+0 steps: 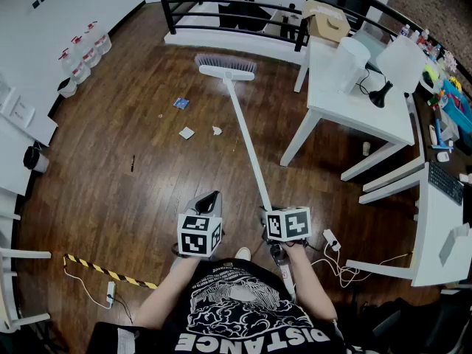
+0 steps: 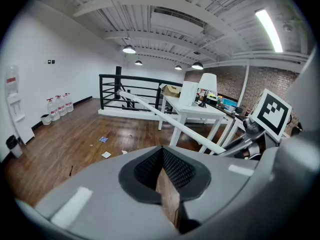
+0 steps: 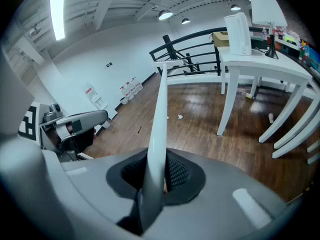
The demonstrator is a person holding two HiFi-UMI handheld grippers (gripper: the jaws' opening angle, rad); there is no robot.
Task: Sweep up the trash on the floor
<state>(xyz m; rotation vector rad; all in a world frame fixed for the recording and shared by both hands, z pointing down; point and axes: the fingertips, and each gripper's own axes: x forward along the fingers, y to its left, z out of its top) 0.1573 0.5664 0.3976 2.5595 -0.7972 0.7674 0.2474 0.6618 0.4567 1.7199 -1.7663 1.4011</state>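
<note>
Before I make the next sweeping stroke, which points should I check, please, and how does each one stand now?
1. Right gripper shut on broom handle: ok.
2. Left gripper also on the handle: not ok; its jaws are together and empty.
3. Broom head beyond the trash: ok.
4. Broom head touching the floor: cannot tell.
5. Trash in sight, blue scrap, white scrap, smaller white scrap: ok.
6. Dustpan in view: not ok.

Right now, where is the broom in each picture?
Head view: the broom slants up the middle, with its bristles at the top.
Left gripper view: it crosses the middle, slanting down to the right.
Right gripper view: it rises straight up the centre.
Shared landmark: the white table nearest the broom.
</note>
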